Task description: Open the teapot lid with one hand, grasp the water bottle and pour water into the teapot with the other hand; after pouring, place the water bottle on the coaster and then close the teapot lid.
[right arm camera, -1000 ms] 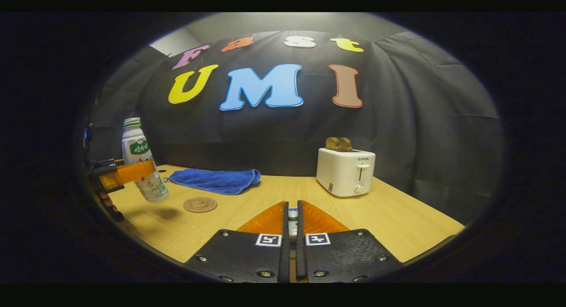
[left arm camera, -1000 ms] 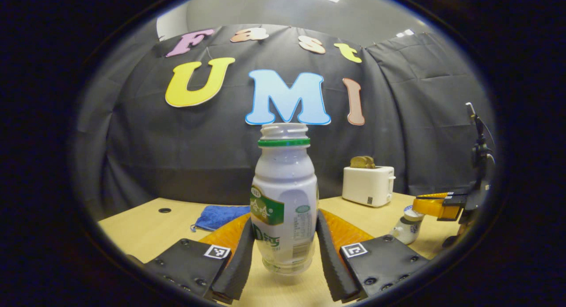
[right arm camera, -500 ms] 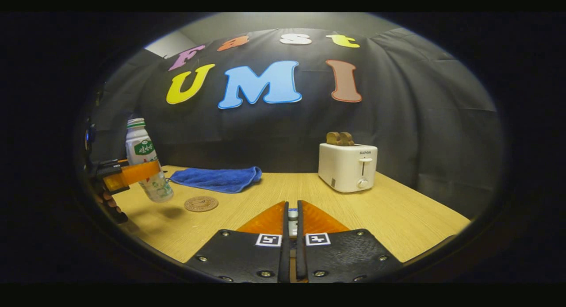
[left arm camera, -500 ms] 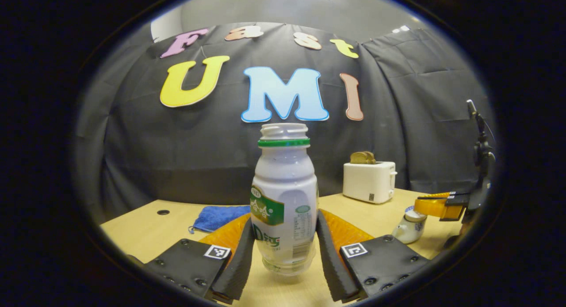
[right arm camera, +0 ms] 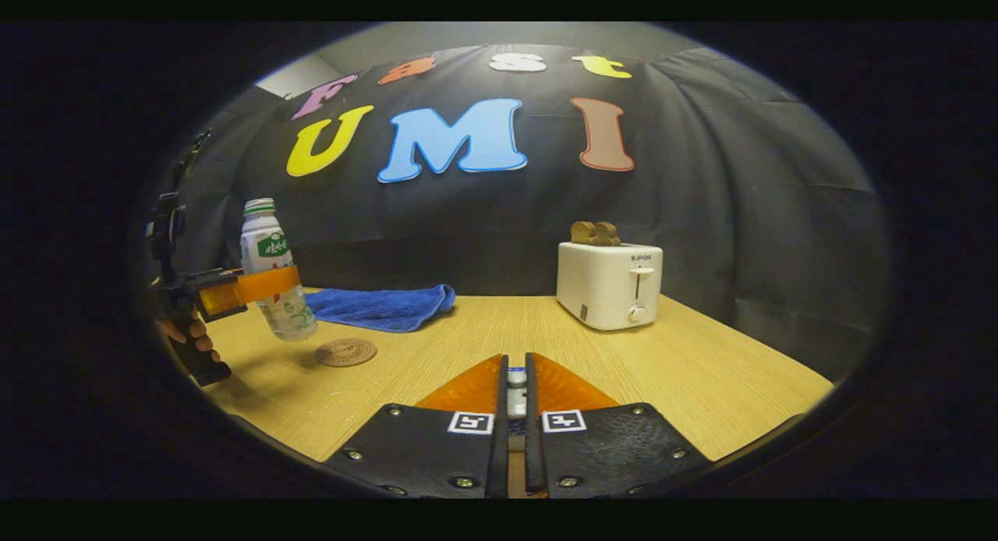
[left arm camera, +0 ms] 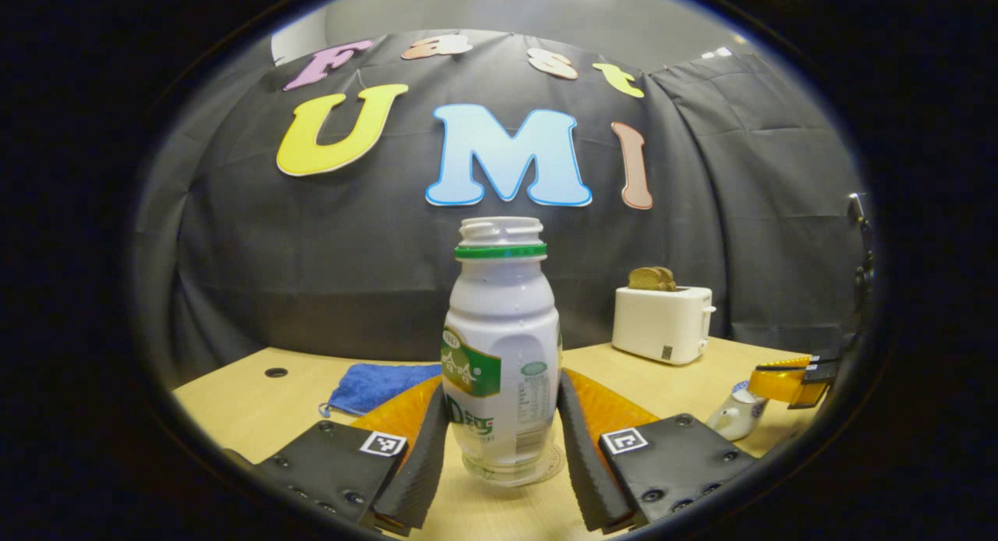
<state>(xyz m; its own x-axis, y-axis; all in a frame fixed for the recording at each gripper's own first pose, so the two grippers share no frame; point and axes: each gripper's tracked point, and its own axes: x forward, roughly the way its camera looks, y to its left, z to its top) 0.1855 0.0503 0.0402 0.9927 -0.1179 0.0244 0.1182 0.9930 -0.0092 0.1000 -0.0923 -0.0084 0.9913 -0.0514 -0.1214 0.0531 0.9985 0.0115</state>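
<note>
Our left tool [left arm camera: 503,455] has carried the water bottle [left arm camera: 501,346] closer to the coaster [right arm camera: 345,351], clamping it upright. Our right tool [right arm camera: 515,385] pinches the teapot lid [right arm camera: 515,381]

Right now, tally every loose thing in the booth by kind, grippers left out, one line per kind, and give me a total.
Water bottle: 1
Coaster: 1
Teapot: 1
Teapot lid: 1
Blue cloth: 1
Toaster: 1
Total: 6
</note>
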